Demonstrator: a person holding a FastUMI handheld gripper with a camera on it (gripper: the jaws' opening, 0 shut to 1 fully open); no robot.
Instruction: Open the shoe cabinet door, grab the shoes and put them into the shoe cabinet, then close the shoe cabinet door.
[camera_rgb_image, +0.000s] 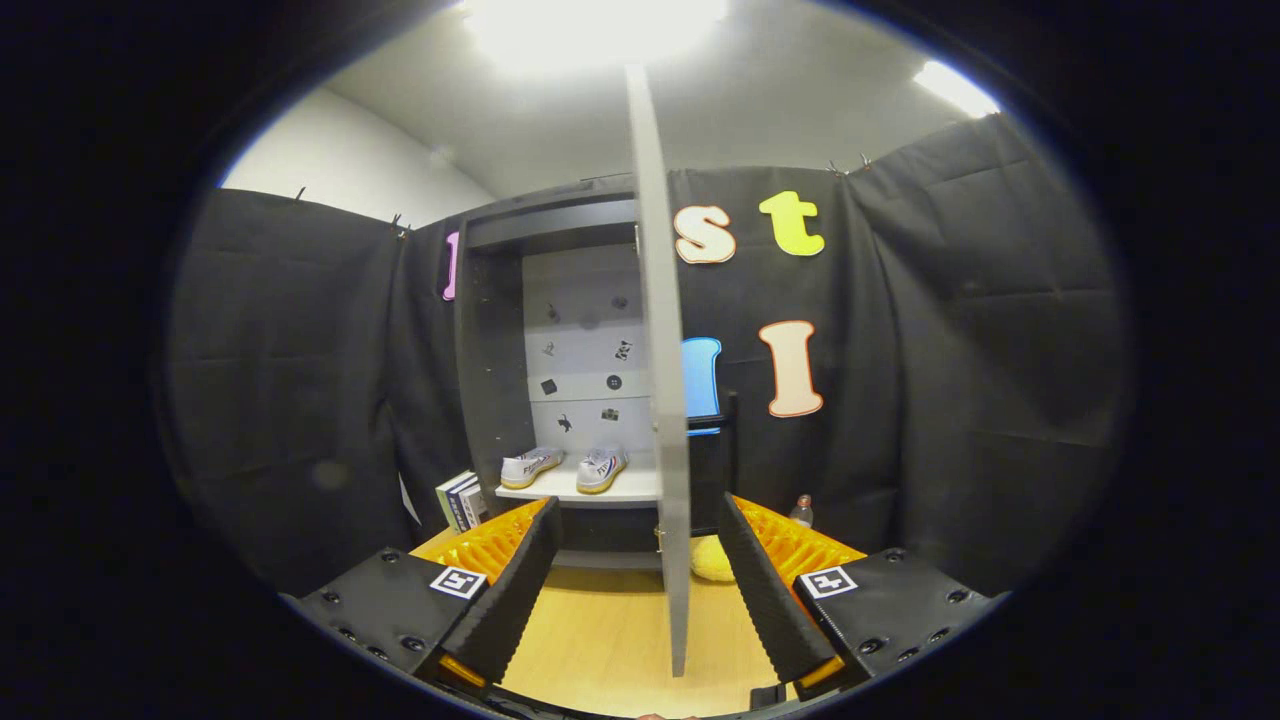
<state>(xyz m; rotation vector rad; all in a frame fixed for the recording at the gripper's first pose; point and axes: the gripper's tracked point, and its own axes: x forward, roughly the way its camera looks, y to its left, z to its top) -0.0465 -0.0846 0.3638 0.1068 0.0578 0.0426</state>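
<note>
Claw (640, 590): my fingers stand wide apart and grip nothing; the door's lower edge hangs in the gap between them, touching neither finger that I can see.
Floor (610, 630): pale wood, running from under my fingers up to the cabinet.
Door (662, 400): grey, swung open toward me and seen nearly edge-on, so it reads as a tall thin slab rising from between the fingers.
Yellow thing (712, 560): low on the floor just right of the door, partly hidden by my right finger; I cannot tell what it is.
Books (462, 500): upright beside the cabinet's left wall, just beyond my left finger.
Bottle (801, 511): small, past my right finger, by the cloth wall.
Cabinet (490, 380): dark frame, pale back panel, standing open left of the door.
Shoes (565, 468): two white ones with yellowish soles, side by side but apart on the pale shelf (620, 490) inside the cabinet.
</note>
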